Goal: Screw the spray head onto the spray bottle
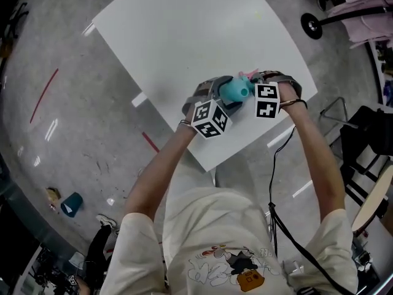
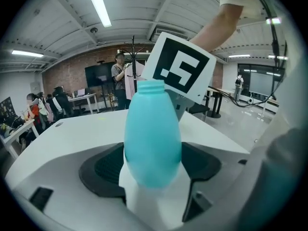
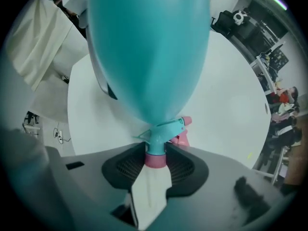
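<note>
A teal egg-shaped spray bottle [image 1: 236, 90] hangs over the near corner of the white table [image 1: 184, 35], between both grippers. My left gripper [image 2: 153, 170] is shut on its body [image 2: 153, 138]; the threaded neck [image 2: 154, 85] points away and looks bare. My right gripper [image 3: 155, 166] is shut on the spray head [image 3: 163, 131], its pads on the pink collar [image 3: 155, 160]. The head's pink nozzle [image 3: 186, 121] sticks out to the right. Just beyond the head, the bottle [image 3: 149, 47] fills the right gripper view; I cannot tell whether they touch.
The table's near edge [image 1: 230, 155] runs just under the grippers. A cable [image 1: 274, 165] trails from the right gripper. On the floor lie a teal cup [image 1: 72, 204] and a red tape line [image 1: 44, 94]. Chairs and a wheeled stand [image 1: 312, 24] are at the right.
</note>
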`<act>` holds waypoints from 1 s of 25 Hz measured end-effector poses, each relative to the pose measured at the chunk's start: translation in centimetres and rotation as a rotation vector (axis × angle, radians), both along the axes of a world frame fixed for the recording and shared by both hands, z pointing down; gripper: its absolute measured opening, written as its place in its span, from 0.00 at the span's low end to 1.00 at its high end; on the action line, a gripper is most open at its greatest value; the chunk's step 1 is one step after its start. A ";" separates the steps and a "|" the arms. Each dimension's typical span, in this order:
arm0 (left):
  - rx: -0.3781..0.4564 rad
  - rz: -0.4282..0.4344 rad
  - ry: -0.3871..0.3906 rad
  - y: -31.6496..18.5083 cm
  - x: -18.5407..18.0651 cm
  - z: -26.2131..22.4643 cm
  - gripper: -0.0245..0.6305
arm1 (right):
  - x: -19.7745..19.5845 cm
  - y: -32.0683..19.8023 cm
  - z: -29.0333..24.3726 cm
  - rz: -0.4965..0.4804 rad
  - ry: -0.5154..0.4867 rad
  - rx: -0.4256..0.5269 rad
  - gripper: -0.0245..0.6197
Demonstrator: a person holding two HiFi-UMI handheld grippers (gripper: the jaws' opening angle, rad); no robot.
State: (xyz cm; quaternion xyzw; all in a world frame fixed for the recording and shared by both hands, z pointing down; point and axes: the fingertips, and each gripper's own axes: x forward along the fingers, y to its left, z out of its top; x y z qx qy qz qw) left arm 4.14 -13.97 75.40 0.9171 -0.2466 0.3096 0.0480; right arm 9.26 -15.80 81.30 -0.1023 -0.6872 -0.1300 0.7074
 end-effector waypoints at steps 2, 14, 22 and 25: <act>-0.005 0.007 -0.021 0.0 0.2 0.6 0.60 | 0.4 0.2 0.0 -0.006 -0.006 -0.008 0.25; 0.031 0.001 0.054 -0.7 1.4 1.4 0.66 | 0.0 0.8 -0.2 0.012 -0.018 -0.003 0.25; 0.043 -0.033 0.072 -0.9 1.3 0.6 0.66 | 0.1 0.3 -0.7 0.036 -0.056 0.009 0.25; 0.033 -0.089 0.129 -0.9 0.4 -1.9 0.66 | -0.1 -0.5 -3.3 0.149 -0.178 0.035 0.25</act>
